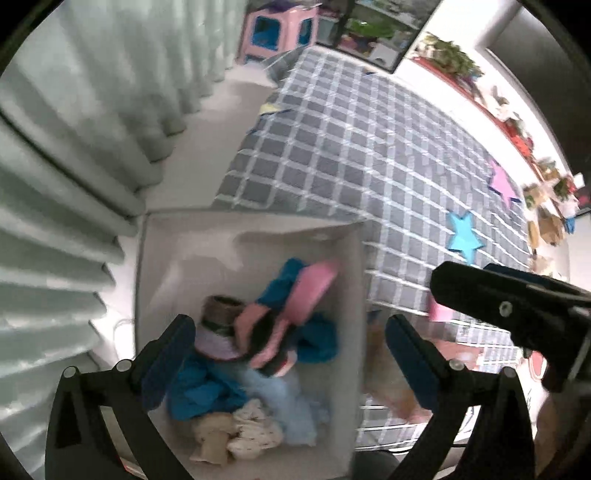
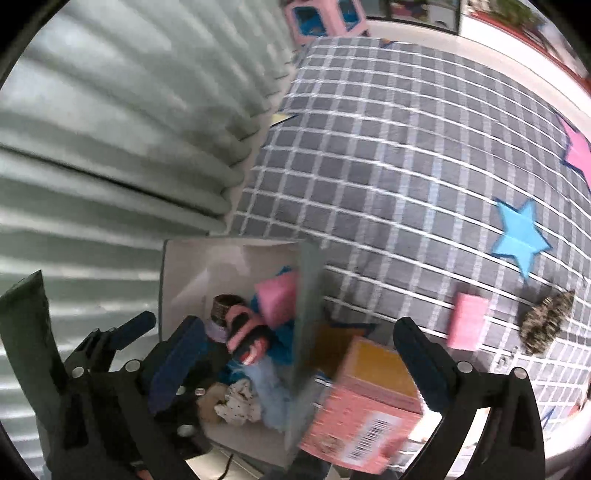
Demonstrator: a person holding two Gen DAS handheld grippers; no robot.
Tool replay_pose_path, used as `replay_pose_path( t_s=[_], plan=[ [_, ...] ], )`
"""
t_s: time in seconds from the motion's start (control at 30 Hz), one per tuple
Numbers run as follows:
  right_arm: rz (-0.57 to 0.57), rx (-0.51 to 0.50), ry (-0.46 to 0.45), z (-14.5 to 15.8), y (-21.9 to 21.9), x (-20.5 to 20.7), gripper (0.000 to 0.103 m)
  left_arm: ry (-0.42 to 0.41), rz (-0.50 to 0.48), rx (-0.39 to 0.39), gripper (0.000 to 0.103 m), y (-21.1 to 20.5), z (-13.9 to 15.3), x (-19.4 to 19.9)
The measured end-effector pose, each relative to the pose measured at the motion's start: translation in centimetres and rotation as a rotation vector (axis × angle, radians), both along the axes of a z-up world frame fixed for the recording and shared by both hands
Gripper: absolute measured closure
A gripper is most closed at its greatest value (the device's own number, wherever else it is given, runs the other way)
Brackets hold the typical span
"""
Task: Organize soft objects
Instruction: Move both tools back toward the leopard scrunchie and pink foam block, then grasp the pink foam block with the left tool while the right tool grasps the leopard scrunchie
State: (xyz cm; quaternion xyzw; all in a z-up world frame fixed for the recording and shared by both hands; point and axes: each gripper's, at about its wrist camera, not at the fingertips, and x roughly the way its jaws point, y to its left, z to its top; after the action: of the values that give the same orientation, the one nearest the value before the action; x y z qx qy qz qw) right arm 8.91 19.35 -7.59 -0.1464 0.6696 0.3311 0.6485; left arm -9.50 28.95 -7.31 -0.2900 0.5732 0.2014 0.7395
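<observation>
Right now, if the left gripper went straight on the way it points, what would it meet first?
Probably the pink-and-black striped soft item atop the pile in the white fabric storage box. The open left gripper is aimed into the box; depth is unclear.

Both wrist views look steeply down from close above the box (image 1: 251, 236), past their own tongs. The left view sits over the box; the right view, beside it, takes in more bed (image 2: 406, 155). Both share box, curtain (image 1: 74, 147) and bed.

A home bedroom: checked bed (image 1: 369, 155) with star patches, pleated curtain (image 1: 74, 147) beside it, pink toy house (image 1: 277, 29) beyond.
</observation>
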Motion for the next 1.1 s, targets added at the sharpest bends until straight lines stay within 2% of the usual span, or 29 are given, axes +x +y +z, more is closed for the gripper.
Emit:
replay_pose_path(
  t_s=[0.17, 0.27, 0.33, 0.43, 0.53, 0.73, 0.87, 1.1],
  plan=[
    [-0.117, 0.011, -0.003, 1.1, -6.2, 4.1, 0.000, -0.040, -0.100, -0.037, 0.000, -3.6, 2.0, 4.1],
    [-0.208, -0.026, -0.022, 0.7, -11.4, 6.6, 0.000, -0.048, -0.154, -0.052, 0.000, -6.4, 2.6, 6.6],
    [-0.276, -0.067, -0.035, -0.3, -15.0, 8.2, 0.000, -0.045, -0.183, -0.062, 0.000, -8.1, 2.9, 8.2],
    [-0.365, -0.112, -0.027, -2.0, -19.8, 10.1, 0.000, -0.047, -0.225, -0.121, 0.000, -10.9, 3.0, 10.7],
    [-0.413, -0.161, -0.010, -4.2, -23.1, 11.5, 0.000, -0.036, -0.265, -0.109, 0.000, -13.9, 2.9, 13.1],
    [-0.410, -0.198, 0.028, -8.2, -25.8, 12.8, 0.000, 0.083, -0.290, -0.124, 0.000, -18.2, -1.5, 16.7],
    [-0.389, -0.203, 0.013, -10.0, -25.9, 13.8, 0.000, 0.156, -0.256, -0.050, 0.000, -19.5, -3.8, 17.5],
    [-0.352, -0.205, 0.020, -13.8, -24.8, 16.1, 0.000, 0.278, -0.218, -0.006, 0.000, -19.7, -8.6, 18.7]
  ],
)
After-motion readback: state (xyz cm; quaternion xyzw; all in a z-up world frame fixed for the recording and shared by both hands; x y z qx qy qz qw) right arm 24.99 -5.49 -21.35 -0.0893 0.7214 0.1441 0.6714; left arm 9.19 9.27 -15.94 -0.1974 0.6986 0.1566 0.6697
